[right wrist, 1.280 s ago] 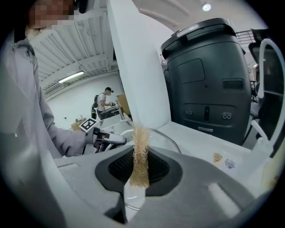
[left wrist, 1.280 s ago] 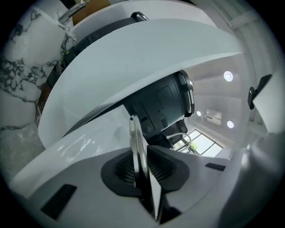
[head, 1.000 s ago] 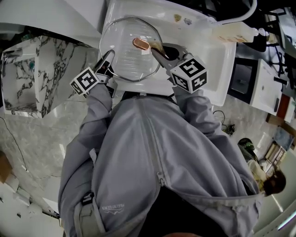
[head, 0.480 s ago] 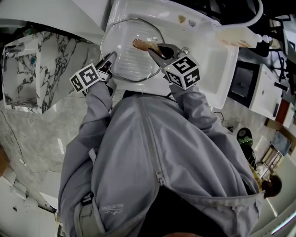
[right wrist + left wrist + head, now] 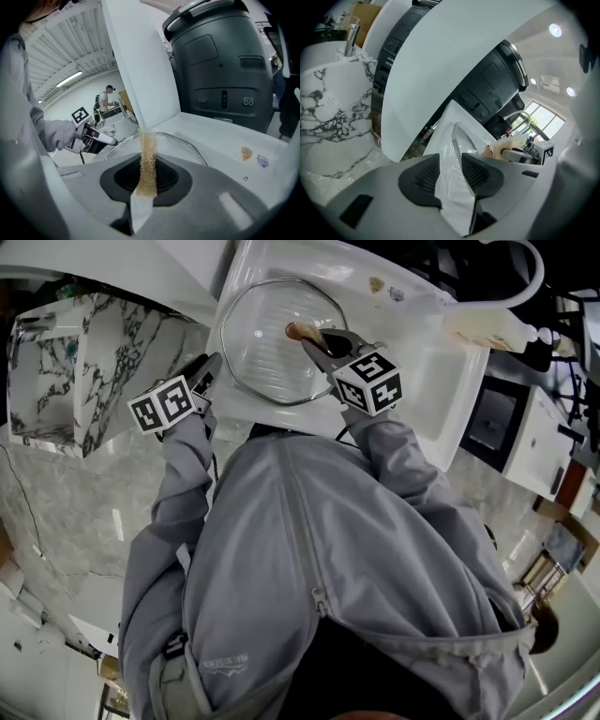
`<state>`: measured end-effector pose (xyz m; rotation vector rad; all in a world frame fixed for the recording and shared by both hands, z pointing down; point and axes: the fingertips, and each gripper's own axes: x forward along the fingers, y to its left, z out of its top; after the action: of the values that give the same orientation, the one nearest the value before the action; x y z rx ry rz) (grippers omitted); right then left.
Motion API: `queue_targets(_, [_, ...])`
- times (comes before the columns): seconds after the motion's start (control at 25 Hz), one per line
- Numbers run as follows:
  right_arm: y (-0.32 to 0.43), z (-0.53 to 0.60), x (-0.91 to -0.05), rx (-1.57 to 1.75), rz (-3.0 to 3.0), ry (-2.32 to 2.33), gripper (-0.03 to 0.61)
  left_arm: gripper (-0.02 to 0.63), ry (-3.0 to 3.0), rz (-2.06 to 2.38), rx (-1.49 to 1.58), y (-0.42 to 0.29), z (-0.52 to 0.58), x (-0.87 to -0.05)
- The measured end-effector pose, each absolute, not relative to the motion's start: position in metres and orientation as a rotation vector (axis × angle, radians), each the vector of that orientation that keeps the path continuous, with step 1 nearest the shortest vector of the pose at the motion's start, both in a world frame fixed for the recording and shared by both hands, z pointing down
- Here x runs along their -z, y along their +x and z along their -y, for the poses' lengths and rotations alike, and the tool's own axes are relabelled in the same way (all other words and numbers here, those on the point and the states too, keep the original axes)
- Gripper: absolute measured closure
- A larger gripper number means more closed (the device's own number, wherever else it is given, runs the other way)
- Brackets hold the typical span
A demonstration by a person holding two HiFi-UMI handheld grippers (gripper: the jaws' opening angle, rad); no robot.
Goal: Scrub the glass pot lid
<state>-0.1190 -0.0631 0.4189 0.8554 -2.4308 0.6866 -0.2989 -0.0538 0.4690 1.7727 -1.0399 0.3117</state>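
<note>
The round glass pot lid [image 5: 267,343] lies in the white sink [image 5: 412,362]. My right gripper [image 5: 315,341] is shut on a tan fibrous scrub pad [image 5: 297,331] and holds it over the lid's middle. In the right gripper view the pad [image 5: 147,157] stands pinched between the jaws, with the lid's metal rim [image 5: 190,140] curving behind it. My left gripper [image 5: 208,366] hangs left of the lid, off its rim. Its jaws have just been opening and hold nothing. In the left gripper view the lid [image 5: 458,140] shows edge-on beyond the gripper [image 5: 451,161].
A pale soap bottle [image 5: 483,329] lies at the sink's far right under a white hose [image 5: 525,268]. A marble counter [image 5: 56,381] stands to the left. A dark grey appliance [image 5: 220,61] rises behind the sink. Small scraps [image 5: 377,283] lie on the sink's far side.
My left gripper let go of the lid's rim, opened and drew away to the left. My right gripper sank a little toward the lid with the scrub pad.
</note>
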Motion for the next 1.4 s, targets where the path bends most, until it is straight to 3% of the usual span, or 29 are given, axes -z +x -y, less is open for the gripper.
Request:
queue_targets(0.44, [-0.148,0.073,-0.379,-0.616,2.545,0.787,0.531,0.483,2.011,1.098,-0.531,-0.283,0.049,-0.446])
queue_targets(0.8, [-0.231,0.098,-0.407,0.028,2.314,0.450,0.532,0.503,2.027,1.022,-0.630,-0.268,0.030,-0.460])
queue_targets(0.96, [-0.251,0.107,-0.437,0.231,2.155,0.328,0.531,0.549,2.040,1.007,-0.623,-0.264,0.029,-0.460])
queue_targets(1.4, [-0.255,0.079,-0.457,0.292,2.091,0.199,0.532,0.563,2.034,1.024,-0.614,-0.264,0.028,-0.460])
